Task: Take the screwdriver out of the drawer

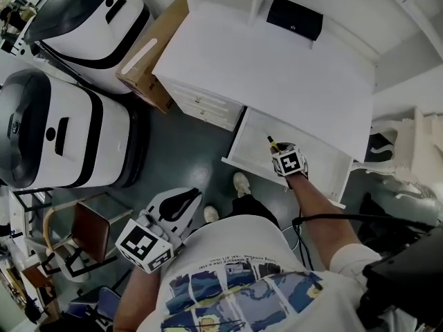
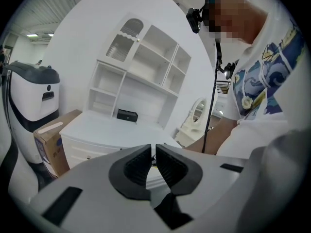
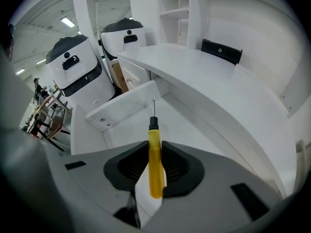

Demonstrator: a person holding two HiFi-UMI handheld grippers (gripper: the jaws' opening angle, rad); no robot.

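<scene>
Yellow screwdriver (image 3: 154,155) gripped by right tool (image 3: 156,150), tilted down over drawer (image 1: 320,163); left tool (image 2: 155,162) closed.

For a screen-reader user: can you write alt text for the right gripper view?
The right gripper grips a yellow-handled screwdriver, tip pointing away, over an open white drawer. Behind it, a small black box sits on the white desk top.

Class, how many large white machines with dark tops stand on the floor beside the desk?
2: the upper machine beside the cardboard box, the lower machine near the chair. More may be hidden.
</scene>
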